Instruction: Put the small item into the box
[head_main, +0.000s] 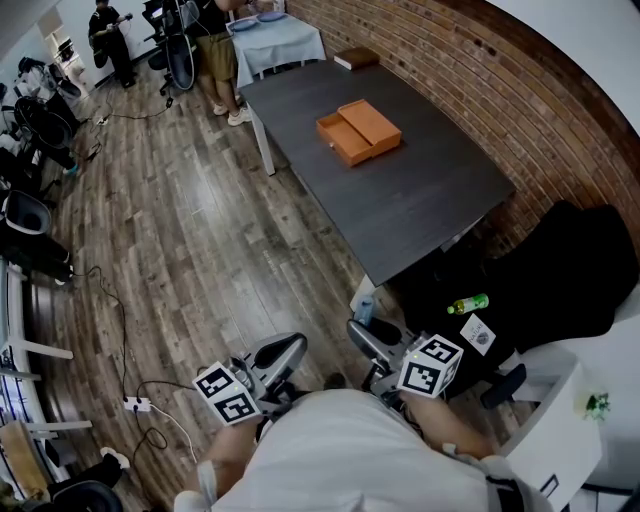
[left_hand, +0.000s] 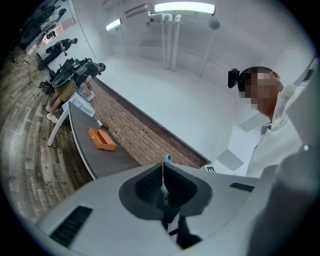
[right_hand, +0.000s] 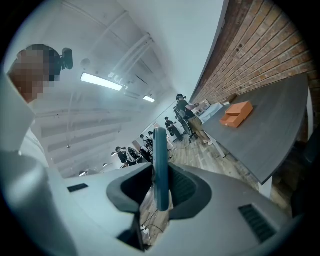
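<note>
Right gripper view shows my right tool (right_hand: 161, 195) pinching a thin teal-blue flat piece (right_hand: 160, 150) edge-on, across its faces. It looks light, stiff and smooth, so I judge it could pivot or slip; gripping across the flat faces seems right. My left tool (left_hand: 164, 187) is closed tight. The open orange box (head_main: 358, 131) sits well away on the dark grey desk (head_main: 420, 200).
</note>
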